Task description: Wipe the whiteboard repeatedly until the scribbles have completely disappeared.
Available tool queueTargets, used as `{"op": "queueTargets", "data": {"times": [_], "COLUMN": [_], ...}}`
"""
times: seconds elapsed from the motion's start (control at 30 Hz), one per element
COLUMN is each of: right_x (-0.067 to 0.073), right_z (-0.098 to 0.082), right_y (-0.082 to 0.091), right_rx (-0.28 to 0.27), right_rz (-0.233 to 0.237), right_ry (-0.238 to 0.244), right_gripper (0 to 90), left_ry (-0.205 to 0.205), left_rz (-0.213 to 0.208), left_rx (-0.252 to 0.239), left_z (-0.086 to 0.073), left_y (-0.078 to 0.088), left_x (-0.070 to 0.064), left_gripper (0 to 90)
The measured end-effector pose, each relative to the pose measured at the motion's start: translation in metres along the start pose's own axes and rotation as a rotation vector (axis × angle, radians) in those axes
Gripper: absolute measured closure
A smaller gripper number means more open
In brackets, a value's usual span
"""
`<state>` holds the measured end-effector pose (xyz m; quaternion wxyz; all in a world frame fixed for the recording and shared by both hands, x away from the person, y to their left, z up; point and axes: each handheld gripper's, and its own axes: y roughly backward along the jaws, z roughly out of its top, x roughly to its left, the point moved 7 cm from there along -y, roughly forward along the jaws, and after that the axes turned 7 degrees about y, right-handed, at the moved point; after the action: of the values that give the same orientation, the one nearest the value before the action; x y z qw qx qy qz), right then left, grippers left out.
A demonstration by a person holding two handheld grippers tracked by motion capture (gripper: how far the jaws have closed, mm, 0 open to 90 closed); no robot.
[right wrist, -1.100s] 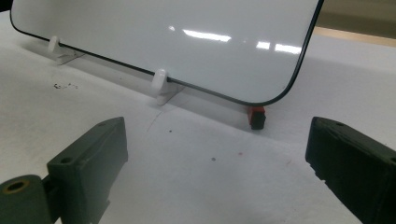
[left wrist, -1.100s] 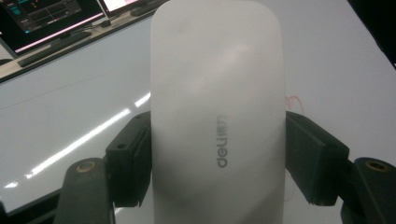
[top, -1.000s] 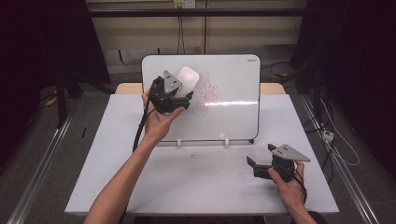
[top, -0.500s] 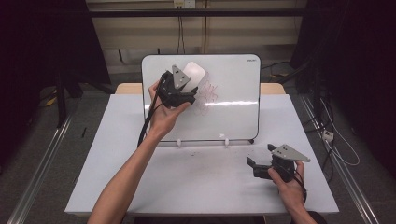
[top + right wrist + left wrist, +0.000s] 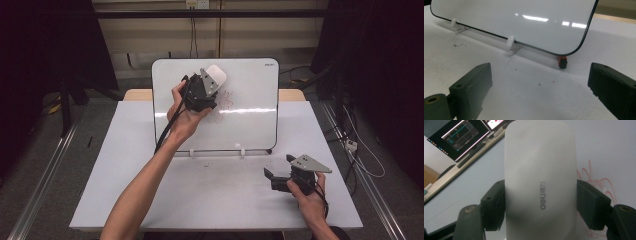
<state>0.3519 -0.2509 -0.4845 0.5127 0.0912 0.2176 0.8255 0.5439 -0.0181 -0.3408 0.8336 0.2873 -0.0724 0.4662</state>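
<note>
Two handheld grippers, both matte black. The left gripper (image 5: 204,95) carries a grey three-cornered plate on top; a black cable trails from it down along the forearm. The right gripper (image 5: 280,176) has the same grey triangular plate, lighter at its edges, and what may be a thin cable at the wrist, hard to tell from above. Jaws are blocky black pads with squared corners, each with a small recessed screw hole. Behind them, rounded dark arms end in brass-coloured bushings. Both forearms bare, no sleeves or gloves in view.
</note>
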Motion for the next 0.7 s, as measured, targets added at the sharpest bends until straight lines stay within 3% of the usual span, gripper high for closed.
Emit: {"op": "queueTargets", "data": {"times": [0.13,0.17,0.5,0.7], "right_x": [0.0,0.0,0.001,0.0], "right_z": [0.0,0.0,0.0,0.0], "right_y": [0.0,-0.001,0.0,0.0], "right_rx": [0.0,0.0,0.0,0.001], "right_rz": [0.001,0.003,0.006,0.002], "right_ry": [-0.001,0.001,0.002,0.001], "right_gripper": [5.4,5.6,5.5,5.6], "left_ry": [0.002,0.021,0.027,0.023], "left_rz": [0.003,0.001,-0.018,-0.003], "left_rx": [0.023,0.036,0.022,0.008], "left_z": [-0.003,-0.007,-0.008,-0.009], "left_y": [-0.008,-0.015,-0.016,-0.016], "left_x": [0.0,0.0,0.002,0.001], "left_gripper": [30.7,30.7,30.5,30.7]}}
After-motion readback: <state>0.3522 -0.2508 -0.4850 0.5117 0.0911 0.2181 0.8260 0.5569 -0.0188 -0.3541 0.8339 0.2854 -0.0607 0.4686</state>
